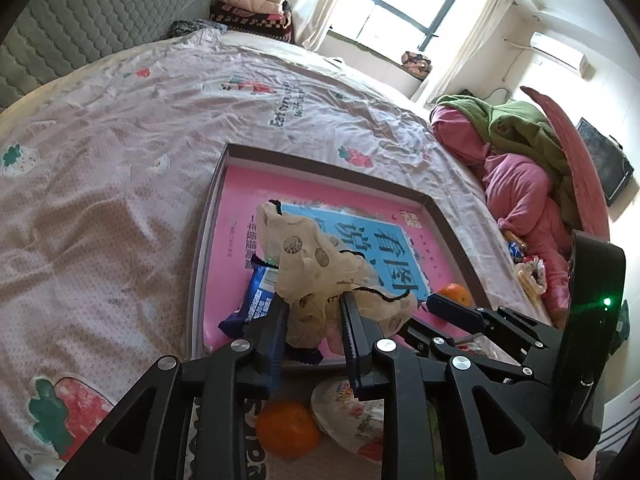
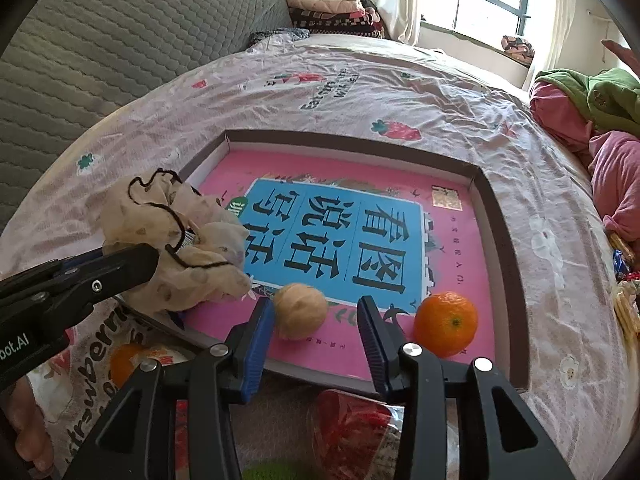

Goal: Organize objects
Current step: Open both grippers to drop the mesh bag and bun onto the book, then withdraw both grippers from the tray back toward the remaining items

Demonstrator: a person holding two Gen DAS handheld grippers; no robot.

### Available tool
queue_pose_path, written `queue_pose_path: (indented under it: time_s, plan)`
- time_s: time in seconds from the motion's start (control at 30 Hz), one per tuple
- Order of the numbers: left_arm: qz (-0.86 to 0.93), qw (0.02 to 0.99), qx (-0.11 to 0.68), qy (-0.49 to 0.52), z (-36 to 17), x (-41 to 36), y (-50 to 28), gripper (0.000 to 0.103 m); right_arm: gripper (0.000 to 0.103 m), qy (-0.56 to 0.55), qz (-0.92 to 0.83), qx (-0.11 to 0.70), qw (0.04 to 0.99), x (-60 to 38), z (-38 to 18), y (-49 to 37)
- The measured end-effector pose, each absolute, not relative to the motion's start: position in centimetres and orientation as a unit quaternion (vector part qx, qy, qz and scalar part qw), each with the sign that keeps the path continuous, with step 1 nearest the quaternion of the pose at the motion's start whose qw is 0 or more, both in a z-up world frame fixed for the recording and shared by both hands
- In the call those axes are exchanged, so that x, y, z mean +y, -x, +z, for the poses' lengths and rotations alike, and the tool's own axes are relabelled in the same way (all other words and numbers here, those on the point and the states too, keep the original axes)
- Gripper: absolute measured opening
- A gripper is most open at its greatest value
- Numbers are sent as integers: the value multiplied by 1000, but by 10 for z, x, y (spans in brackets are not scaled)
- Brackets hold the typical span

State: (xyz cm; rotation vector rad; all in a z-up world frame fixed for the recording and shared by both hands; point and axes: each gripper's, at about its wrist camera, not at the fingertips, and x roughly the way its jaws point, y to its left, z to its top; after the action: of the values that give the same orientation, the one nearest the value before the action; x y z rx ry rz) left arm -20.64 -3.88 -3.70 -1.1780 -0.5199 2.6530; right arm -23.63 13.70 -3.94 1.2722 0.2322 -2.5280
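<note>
Lying on a strawberry-print sheet [image 2: 400,92], a shallow box [image 2: 490,208] is filling mid-frame, its floor a pink book cover; the left gripper [image 1: 314,304] is sitting with jaws slightly spread around a crumpled spotted bag [image 1: 320,264], whether pinching it I cannot tell; the right gripper [image 2: 316,312] is hovering with jaws spread beside a pale ball [image 2: 300,316], pads not pressing; an orange [image 2: 446,324] is resting lower right in the box.
</note>
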Motion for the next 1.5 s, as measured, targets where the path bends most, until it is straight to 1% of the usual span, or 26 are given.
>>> queue_pose_path:
  time_s: [0.23,0.3,0.5,0.87,1.33,1.5]
  plan:
    - [896,100,-172,397,-26,-34,207,27,43,-432,-885,75,154,140,-29,230]
    - [897,100,-170,396,-23,-32,207,34,43,-429,-887,72,154,142,-25,227]
    - [903,104,-154,387,-10,-20,210,39,43,-420,-893,60,151,153,-14,223]
    - [910,110,-135,376,10,1,205,39,43,-409,-901,40,138,178,-2,215]
    - [914,111,-131,369,22,4,194,39,43,-397,-907,34,137,184,12,204]
    - [914,111,-130,367,25,5,189,42,43,-393,-909,34,135,184,17,198]
